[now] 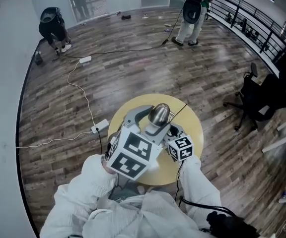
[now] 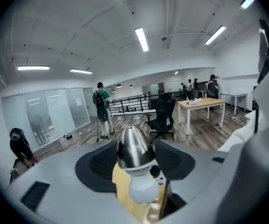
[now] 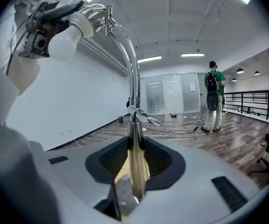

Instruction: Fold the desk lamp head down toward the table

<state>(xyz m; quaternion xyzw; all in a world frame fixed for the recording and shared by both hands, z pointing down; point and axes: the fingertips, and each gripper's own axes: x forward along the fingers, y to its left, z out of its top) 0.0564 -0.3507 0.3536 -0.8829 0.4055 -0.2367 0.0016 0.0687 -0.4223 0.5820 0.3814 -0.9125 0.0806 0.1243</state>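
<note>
The desk lamp stands on a round yellow table (image 1: 195, 125). Its chrome head (image 1: 159, 114) (image 2: 133, 148) with a white bulb (image 2: 143, 188) (image 3: 62, 43) is raised on a curved chrome neck (image 3: 124, 36). My left gripper (image 1: 152, 117) (image 2: 135, 161) is open, the chrome head sitting between its dark pads, close to both. My right gripper (image 1: 170, 132) (image 3: 135, 158) is shut on the lamp's upright stem (image 3: 134, 139), low down by the joint. The lamp's base is hidden behind the grippers.
A white power strip (image 1: 100, 127) and cables lie on the wood floor left of the table. A black office chair (image 1: 254, 100) stands to the right. One person crouches (image 1: 53, 29) and another stands (image 1: 192, 14) far back. A wooden desk (image 2: 202, 104) is beyond.
</note>
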